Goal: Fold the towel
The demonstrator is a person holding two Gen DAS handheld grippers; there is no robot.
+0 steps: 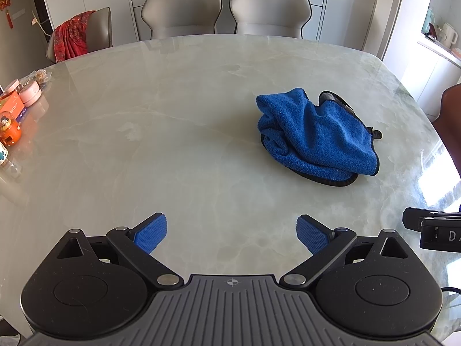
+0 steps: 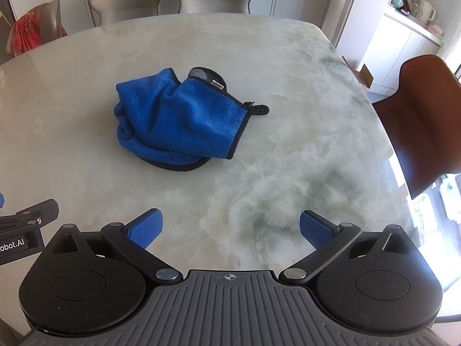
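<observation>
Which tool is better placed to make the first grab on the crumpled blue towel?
Probably the right tool. The towel lies just left of its centre line, its black-edged hem facing it. For the left tool the towel sits well off to the right. Both are open and empty.

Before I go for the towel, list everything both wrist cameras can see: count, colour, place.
towel: one, blue with black edging, crumpled on the table, right of centre in the left wrist view
table: one, pale marble top
grey chairs: two, at the far edge
chair with red cloth: one, far left corner
brown chair: one, at the right side
small items: several, pink and orange, left edge of the table
kettle: one, cream, on the white counter at right
left gripper: open, empty, above the table
right gripper: open, empty, above the table
</observation>
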